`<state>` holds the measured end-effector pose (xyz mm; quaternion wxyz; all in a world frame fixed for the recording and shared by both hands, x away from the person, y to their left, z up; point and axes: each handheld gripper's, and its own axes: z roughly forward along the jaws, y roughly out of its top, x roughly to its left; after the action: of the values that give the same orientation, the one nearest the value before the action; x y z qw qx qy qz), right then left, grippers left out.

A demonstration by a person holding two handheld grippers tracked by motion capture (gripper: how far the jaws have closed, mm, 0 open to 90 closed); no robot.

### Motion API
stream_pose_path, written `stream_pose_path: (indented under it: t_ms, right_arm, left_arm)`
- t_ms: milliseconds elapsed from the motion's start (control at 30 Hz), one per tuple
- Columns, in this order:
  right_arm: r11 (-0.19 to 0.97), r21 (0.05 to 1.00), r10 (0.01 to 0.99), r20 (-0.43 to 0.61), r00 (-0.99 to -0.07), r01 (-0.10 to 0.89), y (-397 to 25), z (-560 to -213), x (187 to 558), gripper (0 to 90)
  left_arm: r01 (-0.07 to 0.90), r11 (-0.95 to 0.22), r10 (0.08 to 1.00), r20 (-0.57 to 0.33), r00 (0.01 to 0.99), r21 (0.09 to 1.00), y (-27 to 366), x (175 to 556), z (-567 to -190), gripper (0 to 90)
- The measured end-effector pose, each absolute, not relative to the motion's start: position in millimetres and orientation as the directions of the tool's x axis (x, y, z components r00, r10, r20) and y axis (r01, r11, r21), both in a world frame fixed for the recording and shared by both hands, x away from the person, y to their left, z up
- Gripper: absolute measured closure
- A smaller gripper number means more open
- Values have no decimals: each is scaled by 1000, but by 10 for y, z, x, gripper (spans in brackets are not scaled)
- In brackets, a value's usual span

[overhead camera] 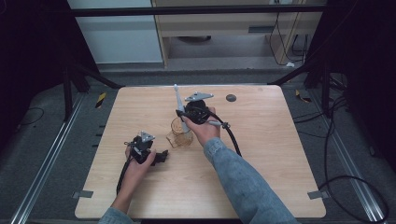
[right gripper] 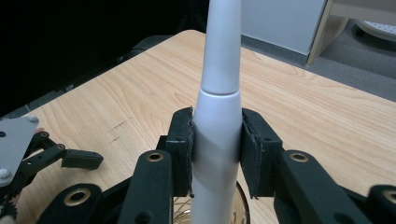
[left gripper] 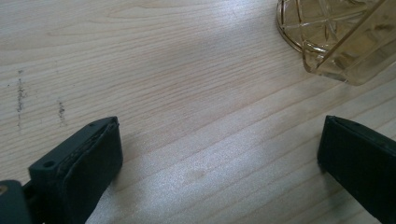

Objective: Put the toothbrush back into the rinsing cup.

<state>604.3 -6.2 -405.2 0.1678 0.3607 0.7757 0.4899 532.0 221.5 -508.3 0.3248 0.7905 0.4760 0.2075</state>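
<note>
An amber cut-glass cup (overhead camera: 181, 135) stands near the middle of the wooden table (overhead camera: 261, 154). A white tapered electric toothbrush (overhead camera: 179, 103) rises out of it, leaning to the far left. My right gripper (overhead camera: 183, 113) is shut on the toothbrush's body just above the cup; in the right gripper view the gripper (right gripper: 217, 140) clamps the white toothbrush (right gripper: 217, 116) over the cup's rim (right gripper: 243, 205). My left gripper (overhead camera: 163, 156) rests low on the table left of the cup, open and holding nothing. In the left gripper view that gripper (left gripper: 219, 154) spans bare wood, the cup (left gripper: 336, 37) beyond it.
A small dark round disc (overhead camera: 231, 97) sits near the table's far edge. The right gripper's black cable (overhead camera: 232, 137) trails over the table beside the denim sleeve (overhead camera: 243, 182). Dark floor and metal rails surround the table; cabinets stand beyond.
</note>
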Motion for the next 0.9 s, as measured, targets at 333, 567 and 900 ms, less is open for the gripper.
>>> stream_pose_path:
  t_ms: [333, 567, 900]
  right_arm:
    - [273, 875, 722, 88, -686, 400, -50, -4090, 6042, 671]
    - [281, 863, 723, 97, -684, 419, -49, -4123, 6046, 671]
    - [288, 853, 723, 104, -683, 435, -44, -4152, 6054, 671]
  left_arm:
    - [618, -336, 887, 18, 461, 711, 2215, 5319, -5083, 0]
    - [618, -335, 888, 18, 460, 711, 2215, 5319, -5083, 0]
    - [618, -335, 887, 19, 460, 711, 2215, 5319, -5083, 0]
